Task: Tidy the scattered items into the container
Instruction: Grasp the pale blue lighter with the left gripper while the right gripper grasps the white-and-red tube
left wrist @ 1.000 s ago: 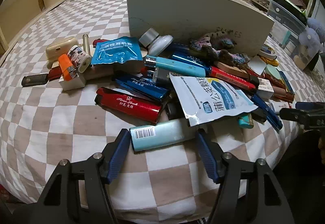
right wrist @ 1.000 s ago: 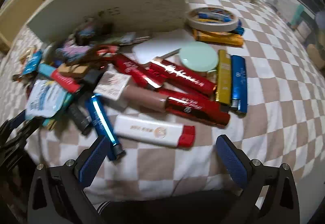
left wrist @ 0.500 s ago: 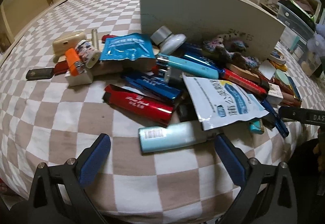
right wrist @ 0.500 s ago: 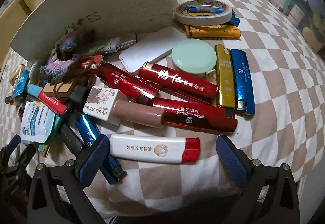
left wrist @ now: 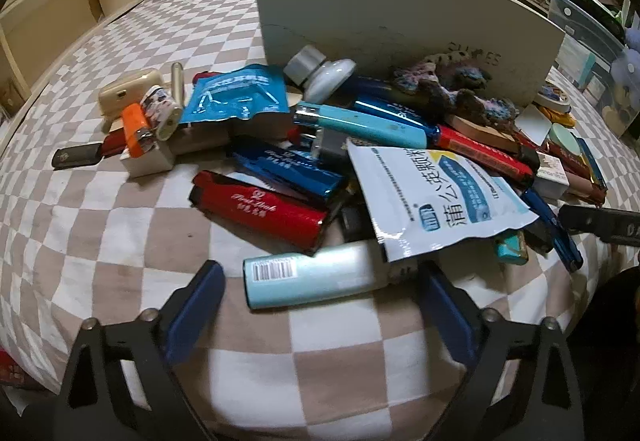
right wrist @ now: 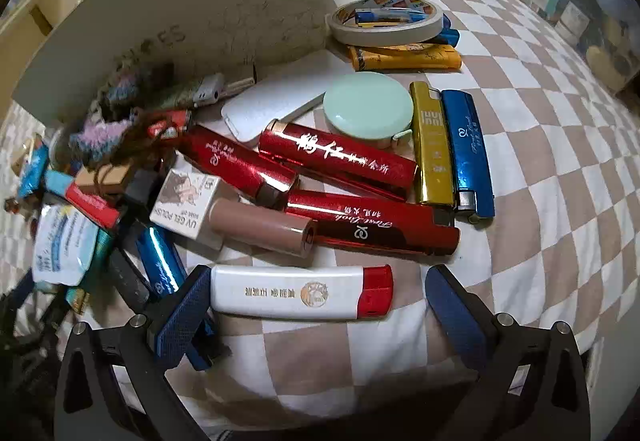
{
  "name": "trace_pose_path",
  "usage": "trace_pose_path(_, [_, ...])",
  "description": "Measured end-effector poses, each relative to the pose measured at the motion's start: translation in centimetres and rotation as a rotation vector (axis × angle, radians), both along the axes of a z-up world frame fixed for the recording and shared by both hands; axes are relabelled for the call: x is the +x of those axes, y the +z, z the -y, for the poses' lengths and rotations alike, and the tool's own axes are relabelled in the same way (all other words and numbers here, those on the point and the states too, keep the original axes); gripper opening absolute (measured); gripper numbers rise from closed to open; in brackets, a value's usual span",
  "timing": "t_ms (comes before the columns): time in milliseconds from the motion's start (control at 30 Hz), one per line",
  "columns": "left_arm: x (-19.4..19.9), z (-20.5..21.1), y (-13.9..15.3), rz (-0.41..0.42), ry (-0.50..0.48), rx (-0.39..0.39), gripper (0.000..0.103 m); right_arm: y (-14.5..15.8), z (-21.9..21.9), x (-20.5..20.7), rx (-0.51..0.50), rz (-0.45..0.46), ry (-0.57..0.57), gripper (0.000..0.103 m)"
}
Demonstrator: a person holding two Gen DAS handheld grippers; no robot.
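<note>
A pile of lighters, sachets and small items lies on a checked bedspread in front of a cream box [left wrist: 400, 5], which also shows in the right wrist view [right wrist: 192, 1]. My left gripper [left wrist: 320, 305] is open, its fingers either side of a pale blue tube [left wrist: 316, 277] with a barcode. My right gripper [right wrist: 316, 313] is open around a white lighter with a red cap [right wrist: 300, 293]. A white sachet [left wrist: 436, 193] overlaps the tube's right end.
Red lighters [right wrist: 372, 229], a gold lighter [right wrist: 432, 149], a blue lighter [right wrist: 468, 153], a mint round compact [right wrist: 368, 109] and a tape roll [right wrist: 384, 21] lie right of the box. A wooden bed frame [left wrist: 60, 29] stands left. Storage bins [left wrist: 580, 21] stand far right.
Both grippers have moved closer to the pile. The left gripper opened wide and now brackets the pale blue tube. The right gripper now brackets the white lighter.
</note>
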State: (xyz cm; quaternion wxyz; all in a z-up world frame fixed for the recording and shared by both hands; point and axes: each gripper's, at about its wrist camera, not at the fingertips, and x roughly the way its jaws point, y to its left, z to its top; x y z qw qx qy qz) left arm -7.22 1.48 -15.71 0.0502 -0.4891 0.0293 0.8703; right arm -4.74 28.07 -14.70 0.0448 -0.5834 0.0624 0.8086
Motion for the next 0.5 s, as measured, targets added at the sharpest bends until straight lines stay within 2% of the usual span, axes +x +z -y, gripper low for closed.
trace_pose_path(133, [0.2, 0.5, 0.2, -0.005, 0.008, 0.009, 0.084, 0.1, 0.2, 0.4, 0.027, -0.01, 0.006, 0.103])
trace_pose_path(267, [0.5, 0.7, 0.4, -0.006, 0.006, 0.017, 0.084, 0.4, 0.0, 1.1, 0.023, -0.03, 0.007, 0.097])
trace_pose_path(400, [0.5, 0.9, 0.4, -0.005, 0.002, 0.025, 0.084, 0.9, 0.0, 1.9, 0.022, -0.067, 0.019, 0.084])
trace_pose_path(500, [0.6, 1.0, 0.6, -0.004, 0.003, 0.037, 0.084, 1.3, -0.7, 2.5, -0.019, -0.092, 0.007, 0.084])
